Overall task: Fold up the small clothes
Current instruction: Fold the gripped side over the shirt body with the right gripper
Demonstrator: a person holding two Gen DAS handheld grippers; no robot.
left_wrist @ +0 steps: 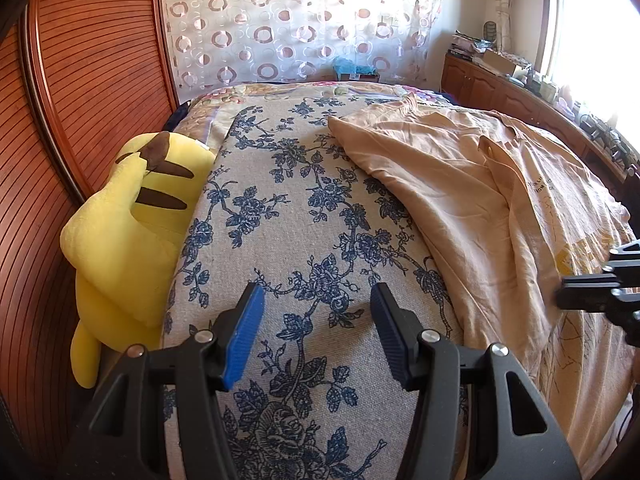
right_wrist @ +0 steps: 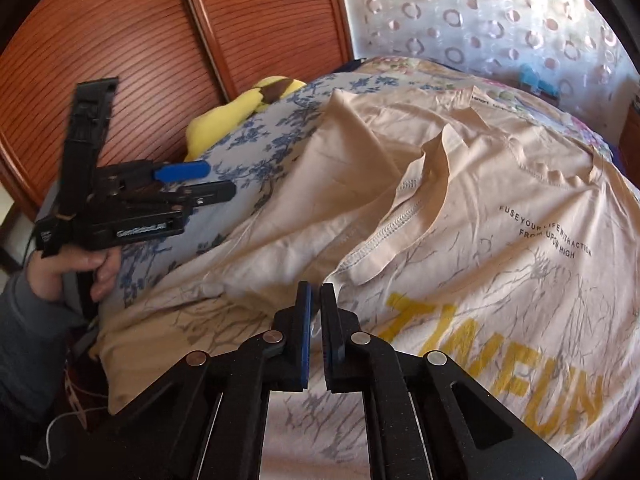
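Far off to the left of the left gripper [left_wrist: 316,300] there's a yellow plush toy [left_wrist: 132,220] wedged between the bed and the slatted wooden wardrobe [left_wrist: 80,80]. The left gripper itself has its jaws spread wide with nothing in them, just hovering over the blue floral bedspread [left_wrist: 280,200]. To its right lies the beige t-shirt [left_wrist: 460,184], rumpled, one sleeve flopped over onto the body.

From the right wrist camera, the left hand [right_wrist: 76,268] is gripping its tool off to the left of the right gripper [right_wrist: 315,296]. The right one is almost pinched shut, only a thin slit between the pads, right over the t-shirt's lower part near the yellow lettering [right_wrist: 500,364]. Honestly can't tell if it's got fabric pinched or not. Behind everything hangs a circle-patterned curtain [right_wrist: 500,20].
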